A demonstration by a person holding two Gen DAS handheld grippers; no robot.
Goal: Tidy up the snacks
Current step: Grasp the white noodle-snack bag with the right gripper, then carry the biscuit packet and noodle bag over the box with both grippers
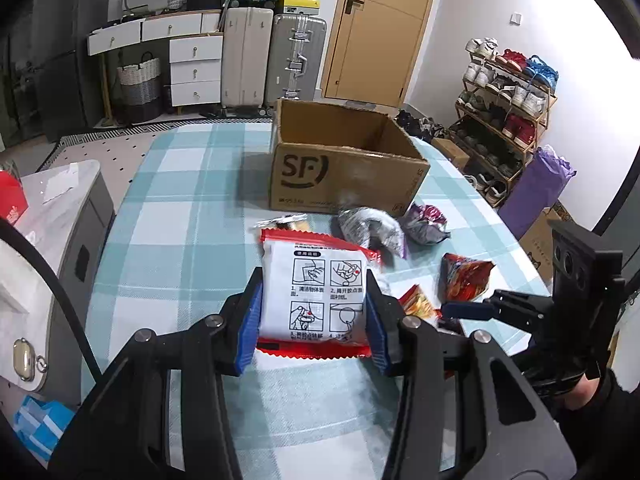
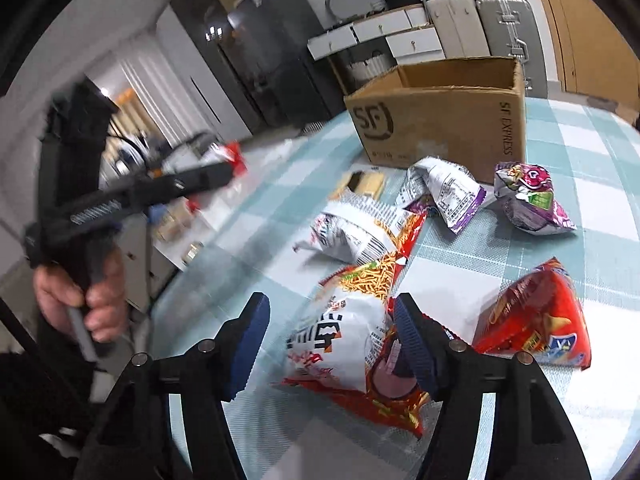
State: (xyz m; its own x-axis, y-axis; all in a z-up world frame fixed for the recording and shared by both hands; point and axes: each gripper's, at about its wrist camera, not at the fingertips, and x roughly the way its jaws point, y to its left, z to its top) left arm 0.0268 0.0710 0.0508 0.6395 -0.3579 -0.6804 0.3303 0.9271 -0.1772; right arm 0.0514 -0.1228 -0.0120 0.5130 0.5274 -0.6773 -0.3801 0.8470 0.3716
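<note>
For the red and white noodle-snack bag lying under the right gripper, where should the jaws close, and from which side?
Grip the red and white noodle-snack bag across its puffed middle, coming from above and the near side. It lies flat on the checked tablecloth, long axis pointing away, and the open right gripper already straddles its width; the crimped ends are thinner and likelier to slip.

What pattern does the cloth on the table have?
The tablecloth has light blue and white checks, clearest in the left wrist view.
</note>
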